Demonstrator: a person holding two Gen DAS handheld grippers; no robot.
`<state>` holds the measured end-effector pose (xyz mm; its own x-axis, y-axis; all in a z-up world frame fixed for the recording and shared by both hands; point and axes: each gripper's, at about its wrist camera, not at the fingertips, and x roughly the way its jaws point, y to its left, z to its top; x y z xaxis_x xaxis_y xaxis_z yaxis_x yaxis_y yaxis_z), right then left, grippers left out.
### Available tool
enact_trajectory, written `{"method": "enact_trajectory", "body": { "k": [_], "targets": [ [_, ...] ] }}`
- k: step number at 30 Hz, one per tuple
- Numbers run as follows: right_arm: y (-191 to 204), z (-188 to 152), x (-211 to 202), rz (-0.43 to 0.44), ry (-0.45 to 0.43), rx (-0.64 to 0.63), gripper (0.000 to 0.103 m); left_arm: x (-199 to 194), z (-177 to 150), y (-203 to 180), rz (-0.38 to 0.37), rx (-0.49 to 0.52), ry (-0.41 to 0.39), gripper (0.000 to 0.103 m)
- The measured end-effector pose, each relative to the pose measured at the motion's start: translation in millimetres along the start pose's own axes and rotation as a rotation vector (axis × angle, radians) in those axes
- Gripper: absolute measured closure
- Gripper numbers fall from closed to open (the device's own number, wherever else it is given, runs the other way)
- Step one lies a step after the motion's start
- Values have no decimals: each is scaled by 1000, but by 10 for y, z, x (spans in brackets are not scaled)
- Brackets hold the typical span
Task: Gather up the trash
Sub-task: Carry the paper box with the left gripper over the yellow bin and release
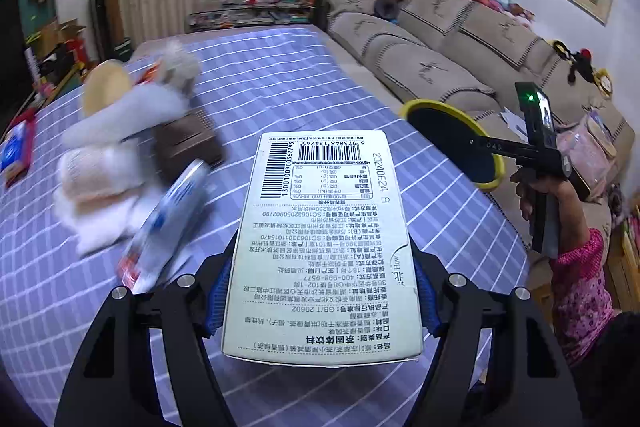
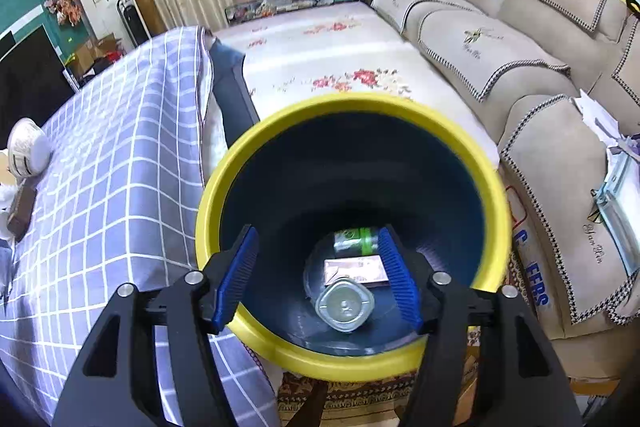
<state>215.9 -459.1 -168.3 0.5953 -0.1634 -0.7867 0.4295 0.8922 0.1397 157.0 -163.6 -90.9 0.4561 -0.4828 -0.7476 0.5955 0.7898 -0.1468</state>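
From the left wrist we are looking down across the checked bed (image 1: 280, 75); from the right, closely into the bin (image 2: 496, 195). Both are sharing bed, bin (image 1: 494, 183) and sofa (image 1: 440, 39).
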Motion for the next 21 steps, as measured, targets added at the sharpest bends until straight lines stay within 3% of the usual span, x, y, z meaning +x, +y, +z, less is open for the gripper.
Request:
{"method": "enact_trajectory", "body": {
  "k": [7, 12, 21],
  "targets": [
    [-330, -1, -387, -35, -83, 40, 41, 466, 492, -498, -76, 95, 27, 32],
    [-668, -81, -718, -61, -142, 95, 38, 902, 900, -1092, -138, 224, 47, 32],
    [-1176, -218, -1019, -99, -173, 172, 36, 1966, 1379, -2028, -213, 339, 202, 32]
  ]
}}
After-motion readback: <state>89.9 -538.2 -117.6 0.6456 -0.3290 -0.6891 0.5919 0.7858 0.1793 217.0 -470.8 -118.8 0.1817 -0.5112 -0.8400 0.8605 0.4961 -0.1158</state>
